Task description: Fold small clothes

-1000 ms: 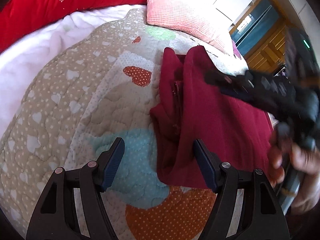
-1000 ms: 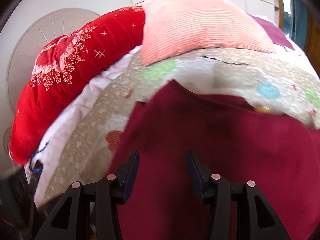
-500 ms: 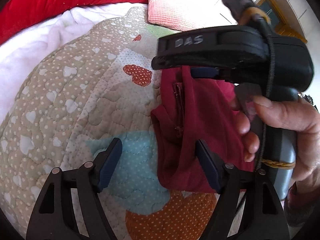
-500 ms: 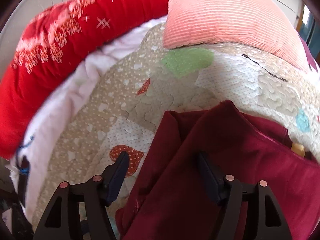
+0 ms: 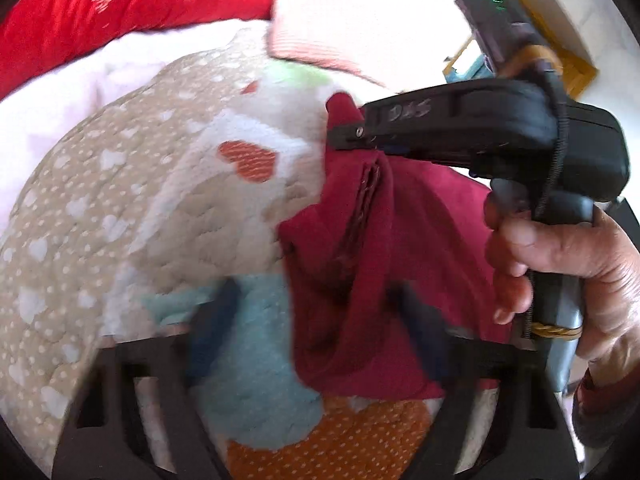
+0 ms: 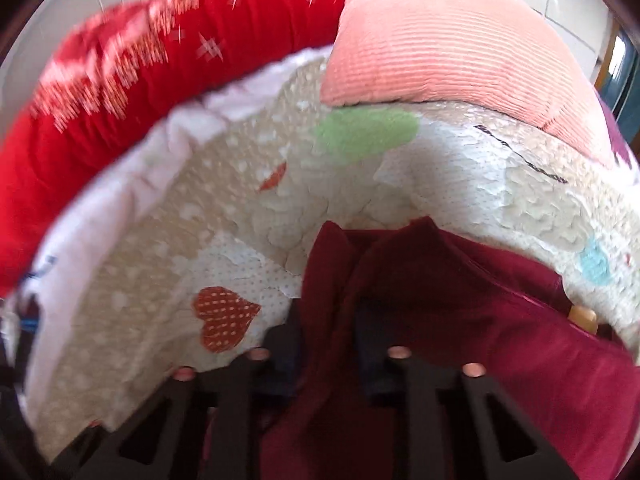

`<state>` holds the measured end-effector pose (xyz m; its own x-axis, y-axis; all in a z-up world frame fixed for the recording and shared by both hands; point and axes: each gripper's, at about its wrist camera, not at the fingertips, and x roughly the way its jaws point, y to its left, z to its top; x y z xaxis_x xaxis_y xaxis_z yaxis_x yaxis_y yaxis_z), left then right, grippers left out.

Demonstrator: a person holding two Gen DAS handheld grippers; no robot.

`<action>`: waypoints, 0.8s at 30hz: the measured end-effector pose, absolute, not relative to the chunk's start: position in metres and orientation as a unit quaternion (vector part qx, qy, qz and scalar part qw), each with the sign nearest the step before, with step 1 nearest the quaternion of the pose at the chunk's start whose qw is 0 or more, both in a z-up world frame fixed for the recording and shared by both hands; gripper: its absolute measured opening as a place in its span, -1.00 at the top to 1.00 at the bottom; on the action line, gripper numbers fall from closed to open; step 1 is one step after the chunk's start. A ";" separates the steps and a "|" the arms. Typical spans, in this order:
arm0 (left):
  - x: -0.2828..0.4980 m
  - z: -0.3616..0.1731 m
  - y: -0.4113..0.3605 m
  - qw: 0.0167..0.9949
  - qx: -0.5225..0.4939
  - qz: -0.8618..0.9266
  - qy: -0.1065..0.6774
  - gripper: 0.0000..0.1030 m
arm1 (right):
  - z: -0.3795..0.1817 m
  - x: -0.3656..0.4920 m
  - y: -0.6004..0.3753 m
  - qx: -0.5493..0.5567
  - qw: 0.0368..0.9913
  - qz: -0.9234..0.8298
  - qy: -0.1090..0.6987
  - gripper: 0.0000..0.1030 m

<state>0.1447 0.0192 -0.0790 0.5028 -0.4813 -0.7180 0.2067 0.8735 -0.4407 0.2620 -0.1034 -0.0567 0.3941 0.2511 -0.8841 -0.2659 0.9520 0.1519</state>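
A dark red garment (image 5: pixel 376 248) lies partly folded on the heart-patterned quilt (image 5: pixel 140 208). My left gripper (image 5: pixel 316 328) is open, its fingers straddling the garment's near left edge. In the left wrist view my right gripper (image 5: pixel 360 142) reaches in from the right, held by a hand, and has closed on the garment's far corner. In the right wrist view the garment (image 6: pixel 460 320) fills the lower right, and my right gripper (image 6: pixel 324 340) has narrowed its fingers around a raised fold of the cloth.
A pink ribbed pillow (image 6: pixel 440 40) and a red embroidered cushion (image 6: pixel 120 80) lie at the head of the bed. White bedding (image 5: pixel 80 88) borders the quilt on the left. Wooden furniture (image 5: pixel 560 52) stands beyond the bed.
My right gripper moved down onto the garment's far corner and its fingers closed in on the cloth, lifting a fold. My left gripper shifted slightly and stays open.
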 end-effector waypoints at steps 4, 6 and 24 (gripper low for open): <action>0.132 -0.062 0.003 0.863 -0.131 -0.224 0.433 0.46 | -0.029 0.247 -0.134 0.060 0.849 0.183 0.492 0.70; 0.121 -0.046 -0.004 0.868 -0.131 -0.235 0.416 0.52 | -0.011 0.235 -0.152 0.079 0.857 0.191 0.472 0.71; 0.061 -0.006 -0.233 0.835 -0.003 -0.364 0.413 0.54 | 0.027 0.130 -0.392 0.206 0.891 0.089 0.394 0.74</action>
<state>0.0608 -0.2330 -0.0055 0.3942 -0.6097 -0.6877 0.6049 0.7355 -0.3053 0.1295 -0.3921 0.0270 0.6741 0.3210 -0.6653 0.0031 0.8994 0.4371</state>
